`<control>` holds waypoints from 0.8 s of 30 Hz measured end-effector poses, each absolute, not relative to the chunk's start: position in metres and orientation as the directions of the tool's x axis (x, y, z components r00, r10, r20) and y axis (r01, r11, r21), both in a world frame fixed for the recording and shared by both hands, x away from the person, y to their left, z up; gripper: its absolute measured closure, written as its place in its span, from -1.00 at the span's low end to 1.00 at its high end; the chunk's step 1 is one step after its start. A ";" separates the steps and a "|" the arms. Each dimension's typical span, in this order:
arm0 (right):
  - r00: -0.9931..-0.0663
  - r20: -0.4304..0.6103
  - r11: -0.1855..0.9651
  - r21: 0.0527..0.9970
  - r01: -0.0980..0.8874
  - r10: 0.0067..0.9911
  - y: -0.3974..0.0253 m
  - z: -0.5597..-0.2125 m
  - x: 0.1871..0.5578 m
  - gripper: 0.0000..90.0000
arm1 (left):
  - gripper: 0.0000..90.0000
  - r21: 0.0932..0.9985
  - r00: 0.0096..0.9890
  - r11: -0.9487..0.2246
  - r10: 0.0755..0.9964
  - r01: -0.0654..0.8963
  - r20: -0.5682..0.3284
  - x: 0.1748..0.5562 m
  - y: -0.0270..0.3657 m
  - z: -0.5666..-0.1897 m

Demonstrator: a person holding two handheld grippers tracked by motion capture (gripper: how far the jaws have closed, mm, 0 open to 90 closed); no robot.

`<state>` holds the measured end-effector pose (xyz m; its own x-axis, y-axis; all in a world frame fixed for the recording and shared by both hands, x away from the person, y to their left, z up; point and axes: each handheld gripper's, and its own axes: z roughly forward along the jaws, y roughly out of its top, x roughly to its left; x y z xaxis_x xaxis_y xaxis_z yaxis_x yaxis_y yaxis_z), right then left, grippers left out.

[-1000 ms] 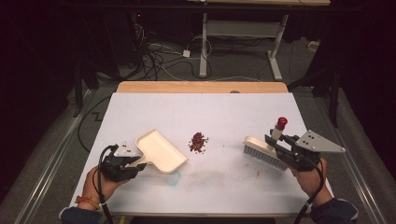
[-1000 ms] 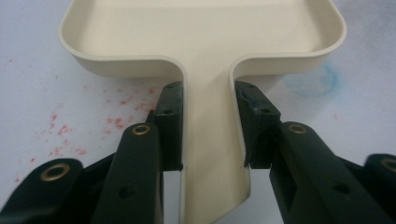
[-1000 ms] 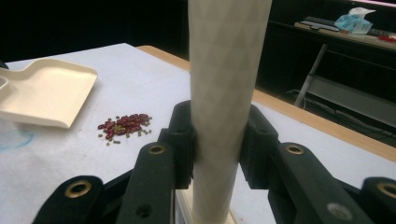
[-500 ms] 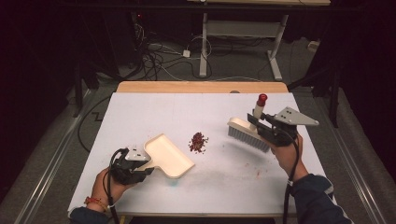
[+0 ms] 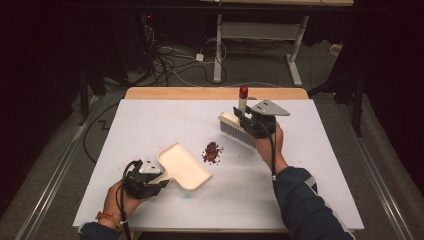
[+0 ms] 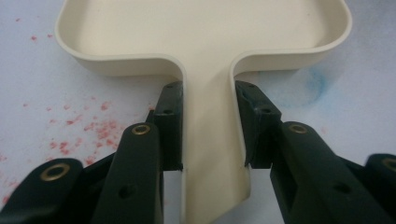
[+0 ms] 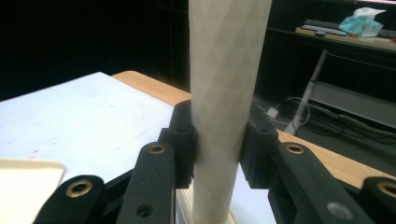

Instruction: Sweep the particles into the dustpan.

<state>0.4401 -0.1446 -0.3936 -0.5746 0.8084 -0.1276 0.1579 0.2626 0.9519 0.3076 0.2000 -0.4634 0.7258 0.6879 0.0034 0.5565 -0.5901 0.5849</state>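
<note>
A cream dustpan [image 5: 182,166] lies on the white table [image 5: 150,120] at the front left, its mouth toward a small pile of dark red crumbs [image 5: 212,151]. My left gripper [image 5: 152,176] is shut on the dustpan's flat handle [image 6: 208,154], with a black jaw pressed on each side. My right gripper [image 5: 244,116] is shut on the cream handle [image 7: 223,98] of a hand brush [image 5: 236,131], which has a red tip [image 5: 243,91]. The brush hangs just behind and right of the crumbs, bristles facing down toward them.
Faint red stains mark the table surface [image 6: 88,130] beside the dustpan. A wooden strip [image 5: 215,93] runs along the table's far edge. Cables [image 5: 170,60] and a desk frame [image 5: 260,40] stand on the dark floor beyond.
My right gripper carried the brush from the right front toward the table's middle, behind the crumbs. My left gripper slid the dustpan forward and right, closer to the crumbs.
</note>
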 end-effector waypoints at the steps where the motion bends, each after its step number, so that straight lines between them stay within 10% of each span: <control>1: -0.573 -0.132 0.268 0.950 0.160 0.809 -0.140 -0.396 0.442 0.56 | 0.41 0.586 0.727 -0.590 0.687 0.556 0.001 0.308 0.199 -0.463; 24: -0.682 -0.094 0.285 0.943 0.173 0.725 -0.086 -0.415 0.401 0.51 | 0.41 0.579 0.705 -0.569 0.709 0.584 -0.014 0.310 0.168 -0.462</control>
